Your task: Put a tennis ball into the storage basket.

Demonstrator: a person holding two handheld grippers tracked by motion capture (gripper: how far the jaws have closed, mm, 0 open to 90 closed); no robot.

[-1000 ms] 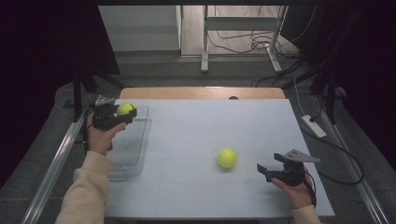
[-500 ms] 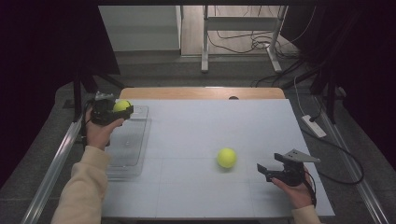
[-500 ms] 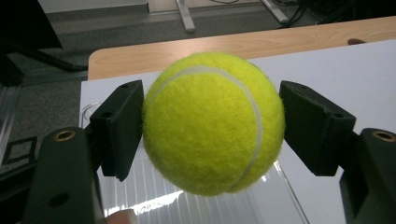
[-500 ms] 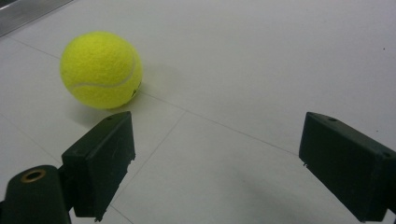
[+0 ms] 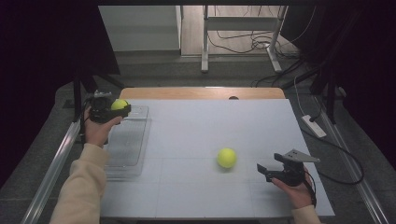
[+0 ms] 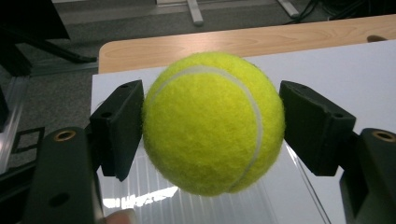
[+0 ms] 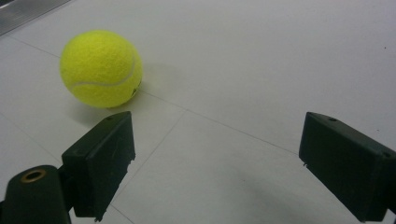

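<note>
Nearest the person, the right gripper [image 5: 267,171] hovered low over the white table [image 5: 196,126], jaws spread wide and empty. A fuzzy yellow tennis ball [image 5: 226,157] lay on the table just ahead of it, outside its left jaw. Farther off at the left edge, the left gripper [image 5: 122,111] clamped a second yellow tennis ball [image 6: 212,122] above the far end of a clear ribbed plastic tray [image 5: 126,149].

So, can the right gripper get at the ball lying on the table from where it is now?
Probably yes: the right gripper is open, the loose tennis ball lies just ahead of its jaws on the white table, and nothing lies between them.
</note>
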